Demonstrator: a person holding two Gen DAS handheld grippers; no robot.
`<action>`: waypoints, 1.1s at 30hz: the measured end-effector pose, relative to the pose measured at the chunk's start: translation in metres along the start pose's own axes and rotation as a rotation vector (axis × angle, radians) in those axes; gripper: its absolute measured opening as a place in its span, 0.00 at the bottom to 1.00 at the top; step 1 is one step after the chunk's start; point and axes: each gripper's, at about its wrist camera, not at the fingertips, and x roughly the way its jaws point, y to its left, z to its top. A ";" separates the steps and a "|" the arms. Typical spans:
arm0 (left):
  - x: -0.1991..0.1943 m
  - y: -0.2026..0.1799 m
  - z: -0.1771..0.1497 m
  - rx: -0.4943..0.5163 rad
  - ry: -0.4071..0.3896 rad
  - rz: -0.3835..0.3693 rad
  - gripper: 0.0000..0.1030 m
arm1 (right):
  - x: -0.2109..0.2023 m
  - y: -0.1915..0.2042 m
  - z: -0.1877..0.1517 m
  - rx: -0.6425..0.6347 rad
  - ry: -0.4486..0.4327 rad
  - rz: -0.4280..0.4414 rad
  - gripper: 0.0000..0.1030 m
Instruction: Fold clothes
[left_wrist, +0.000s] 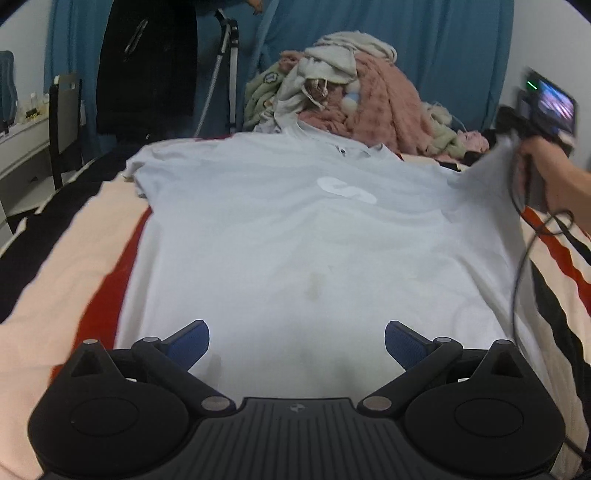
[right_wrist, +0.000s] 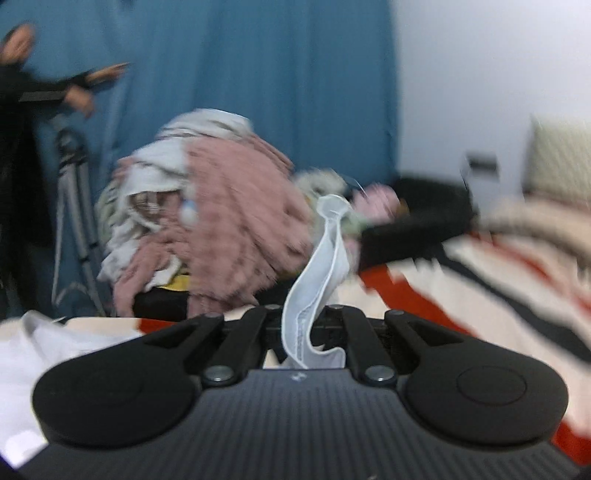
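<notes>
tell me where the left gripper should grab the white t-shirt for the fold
The left sleeve, taken from the shirt's outer left side. The white t-shirt lies flat, front up, collar away, and the right gripper already pinches a hemmed edge of it on the right, so the matching far-left part likely suits. That sleeve's edge is rumpled and slightly raised, giving the open left gripper something to pinch.

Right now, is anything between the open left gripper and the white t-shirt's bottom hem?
Nothing visible. The left hand-held gripper hangs open directly over the white t-shirt, only bare fabric between its fingers. The pile of clothes sits far beyond the collar.
</notes>
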 end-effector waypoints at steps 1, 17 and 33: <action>-0.003 0.004 0.000 0.002 -0.012 0.001 0.99 | -0.007 0.022 0.005 -0.052 -0.022 0.013 0.06; 0.019 0.076 0.003 -0.057 -0.015 0.040 0.99 | 0.016 0.248 -0.072 -0.117 0.222 0.321 0.13; -0.031 0.059 0.004 -0.015 -0.156 -0.083 0.99 | -0.088 0.152 -0.042 0.026 0.195 0.391 0.85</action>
